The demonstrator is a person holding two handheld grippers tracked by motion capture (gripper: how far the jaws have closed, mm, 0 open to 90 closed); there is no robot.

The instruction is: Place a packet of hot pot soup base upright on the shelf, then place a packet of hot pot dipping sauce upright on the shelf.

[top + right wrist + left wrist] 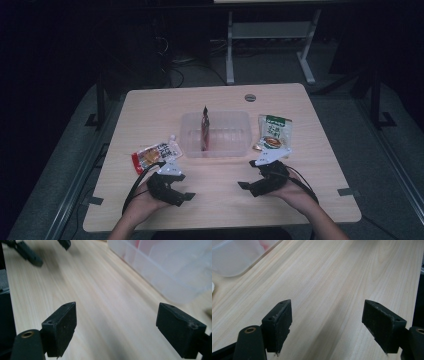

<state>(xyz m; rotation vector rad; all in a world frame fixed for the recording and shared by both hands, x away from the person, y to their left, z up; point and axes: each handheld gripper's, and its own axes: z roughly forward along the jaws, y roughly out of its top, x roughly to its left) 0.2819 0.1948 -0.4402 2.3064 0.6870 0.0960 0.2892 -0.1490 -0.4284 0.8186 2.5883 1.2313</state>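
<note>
A pale wooden table (pixel 320 190) carries a clear plastic rectangular tub (pixel 232 142) at its middle, with a dark red packet (pixel 205 127) standing upright inside. A green-and-white pouch (pixel 272 131) lies just right of the tub, a red-and-white pouch (pixel 152 154) at its left. Near the front edge, the left gripper (pixel 187 197) and right gripper (pixel 243 186) rest with jaws spread wide, holding nothing, each close to its nearest pouch.

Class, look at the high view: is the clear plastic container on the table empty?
No: a dark red packet stands upright inside the clear plastic container, while two other packets lie outside it on the table.
</note>
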